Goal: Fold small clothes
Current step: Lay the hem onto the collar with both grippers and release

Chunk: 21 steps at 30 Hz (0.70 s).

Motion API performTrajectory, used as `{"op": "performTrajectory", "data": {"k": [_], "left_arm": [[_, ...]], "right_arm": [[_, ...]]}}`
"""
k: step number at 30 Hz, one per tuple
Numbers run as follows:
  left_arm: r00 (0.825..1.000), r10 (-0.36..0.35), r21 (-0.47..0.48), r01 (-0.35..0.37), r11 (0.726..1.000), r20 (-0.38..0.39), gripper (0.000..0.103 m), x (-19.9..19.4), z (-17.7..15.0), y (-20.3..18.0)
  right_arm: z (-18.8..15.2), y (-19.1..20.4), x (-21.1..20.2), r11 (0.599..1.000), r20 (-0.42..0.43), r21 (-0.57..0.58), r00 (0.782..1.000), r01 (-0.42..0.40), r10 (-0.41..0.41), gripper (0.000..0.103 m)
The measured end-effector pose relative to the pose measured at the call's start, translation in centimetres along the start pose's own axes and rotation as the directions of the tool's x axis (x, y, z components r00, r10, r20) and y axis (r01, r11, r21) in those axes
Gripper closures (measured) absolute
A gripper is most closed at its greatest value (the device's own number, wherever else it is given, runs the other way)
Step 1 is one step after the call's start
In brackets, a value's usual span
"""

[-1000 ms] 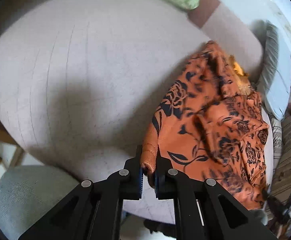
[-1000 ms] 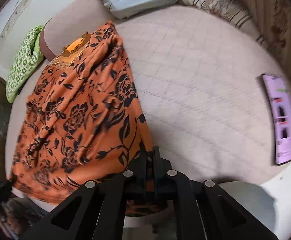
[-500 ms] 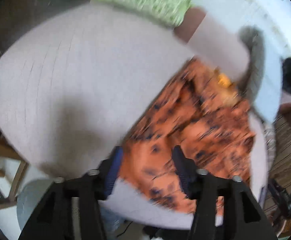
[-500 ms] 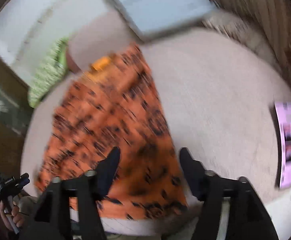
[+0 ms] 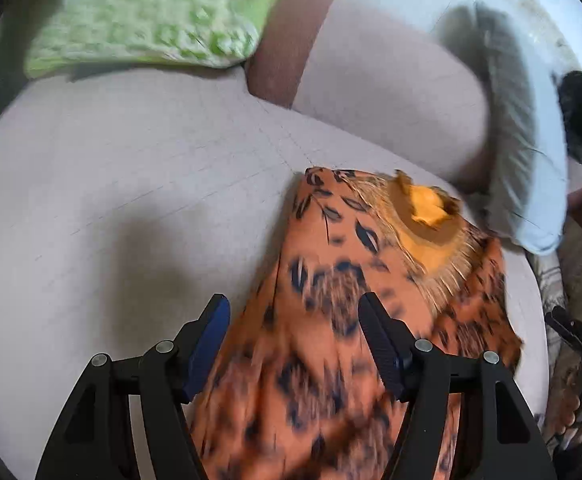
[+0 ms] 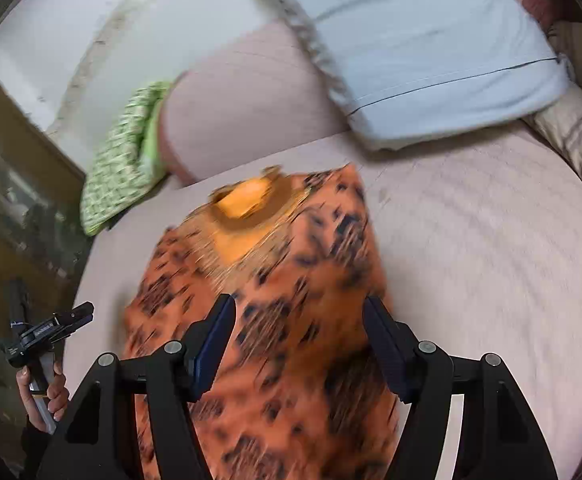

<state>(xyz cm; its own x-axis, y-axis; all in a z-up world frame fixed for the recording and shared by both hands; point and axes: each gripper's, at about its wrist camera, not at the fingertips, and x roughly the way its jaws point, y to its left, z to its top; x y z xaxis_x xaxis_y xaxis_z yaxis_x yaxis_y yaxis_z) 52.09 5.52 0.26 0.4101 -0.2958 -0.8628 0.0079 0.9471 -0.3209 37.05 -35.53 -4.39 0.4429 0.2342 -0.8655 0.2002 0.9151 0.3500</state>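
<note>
Left fingers (image 5: 293,342): opening wide, holding nothing, over the orange dress (image 5: 331,320).
Right fingers (image 6: 299,340): spread apart, empty, dress (image 6: 291,300) beneath.

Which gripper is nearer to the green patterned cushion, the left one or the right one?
Left, as far as I can judge. The green cushion lies straight beyond the left gripper; from the right gripper it sits far off to the side, past the orange garment.

Green patterned cloth (image 5: 151,12), pale blue pillow (image 6: 431,52), pinkish bolster (image 6: 243,104).

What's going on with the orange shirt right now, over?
Left gripper opening, right gripper open, neither gripping. Orange floral garment lying on the couch. Nothing in the way.
</note>
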Motion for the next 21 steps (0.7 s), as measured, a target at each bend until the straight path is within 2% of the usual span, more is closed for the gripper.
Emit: {"op": "performTrajectory", "data": {"k": [5,7,8,10,13,15,16,17,18,21], "left_arm": [[0.993,-0.057,-0.02,0.055,0.998,-0.1,0.037,9.8,7.1,-0.6],[0.989,-0.05,-0.012,0.049,0.999,-0.142,0.038,14.0,8.9,-0.8],[0.988,-0.038,-0.014,0.036,0.999,-0.15,0.04,15.3,9.8,-0.6],[0.984,-0.073,-0.026,0.07,0.997,-0.161,0.04,17.7,11.2,0.0],[0.981,-0.118,-0.027,0.116,0.993,-0.152,0.042,18.2,12.2,0.4],[0.975,-0.148,-0.034,0.144,0.989,-0.166,0.051,18.8,12.6,0.5],[0.974,-0.143,-0.028,0.141,0.99,-0.175,0.059,18.8,12.6,0.6],[0.972,-0.142,-0.022,0.141,0.99,-0.186,0.083,19.1,12.8,0.5],[0.967,-0.15,-0.021,0.149,0.989,-0.208,0.088,19.5,12.6,0.2],[0.976,-0.142,0.019,0.147,0.989,-0.162,0.094,17.5,12.8,0.1]], "right_arm": [[5.0,-3.3,7.0,0.999,-0.084,0.04,0.996,0.008,-0.005,0.038],[6.3,-4.4,9.4,0.998,-0.099,0.063,0.995,-0.005,0.011,0.039],[6.7,-4.8,10.4,0.997,-0.107,0.073,0.994,-0.018,0.026,0.042],[7.4,-5.3,12.0,0.995,-0.119,0.088,0.992,-0.036,0.047,0.05],[7.8,-5.3,14.0,0.996,-0.153,0.072,0.987,-0.046,0.057,0.06],[7.8,-5.2,15.0,0.997,-0.181,0.064,0.981,-0.053,0.064,0.078],[7.7,-5.1,15.2,0.998,-0.181,0.049,0.983,-0.025,0.034,0.084],[7.7,-5.1,15.2,0.999,-0.175,0.045,0.984,-0.017,0.025,0.087],[7.7,-5.0,14.9,0.999,-0.167,0.048,0.986,-0.022,0.03,0.087],[7.7,-4.9,13.6,0.999,-0.144,0.034,0.989,-0.017,0.022,0.089]]}}
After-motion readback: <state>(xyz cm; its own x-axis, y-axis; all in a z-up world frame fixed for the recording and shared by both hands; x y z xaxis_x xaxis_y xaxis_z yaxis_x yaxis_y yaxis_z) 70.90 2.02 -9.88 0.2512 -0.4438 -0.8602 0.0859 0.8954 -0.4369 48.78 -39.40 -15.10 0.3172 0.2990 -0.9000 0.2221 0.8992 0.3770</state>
